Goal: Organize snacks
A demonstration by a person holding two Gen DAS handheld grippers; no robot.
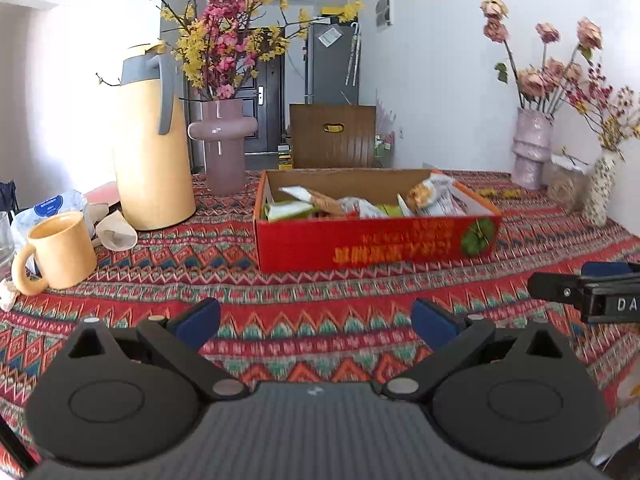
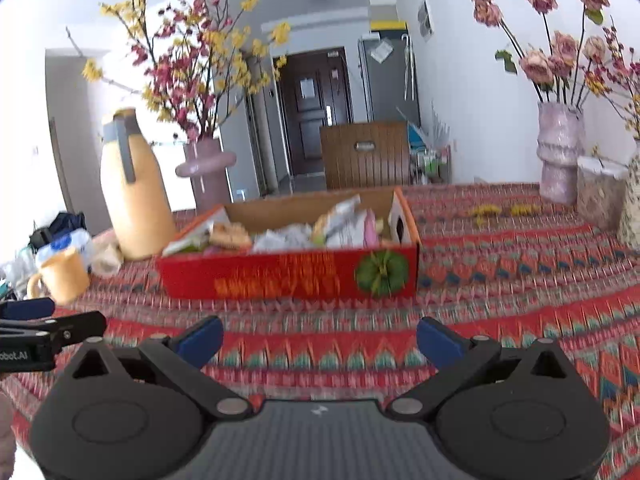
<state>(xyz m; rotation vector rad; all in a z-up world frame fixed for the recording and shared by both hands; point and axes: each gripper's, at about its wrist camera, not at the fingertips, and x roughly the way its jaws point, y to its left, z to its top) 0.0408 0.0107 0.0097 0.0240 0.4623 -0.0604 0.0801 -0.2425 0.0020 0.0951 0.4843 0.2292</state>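
Note:
A red cardboard box [image 1: 372,246] stands on the patterned tablecloth and holds several snack packets [image 1: 432,196]. It also shows in the right wrist view [image 2: 280,276] with its packets [image 2: 344,224]. My left gripper [image 1: 316,320] is open and empty, low over the cloth in front of the box. My right gripper [image 2: 320,340] is open and empty, also in front of the box. The right gripper's side shows at the right edge of the left wrist view [image 1: 588,292]; the left gripper's side shows at the left edge of the right wrist view [image 2: 44,336].
A yellow thermos jug [image 1: 150,140], a yellow mug [image 1: 58,252], a pink vase [image 1: 222,144] with blossoms and crumpled wrappers [image 1: 116,234] stand left of the box. More vases [image 1: 530,152] and a jar [image 1: 566,180] stand at the right. A wooden chair back [image 1: 332,136] is behind the table.

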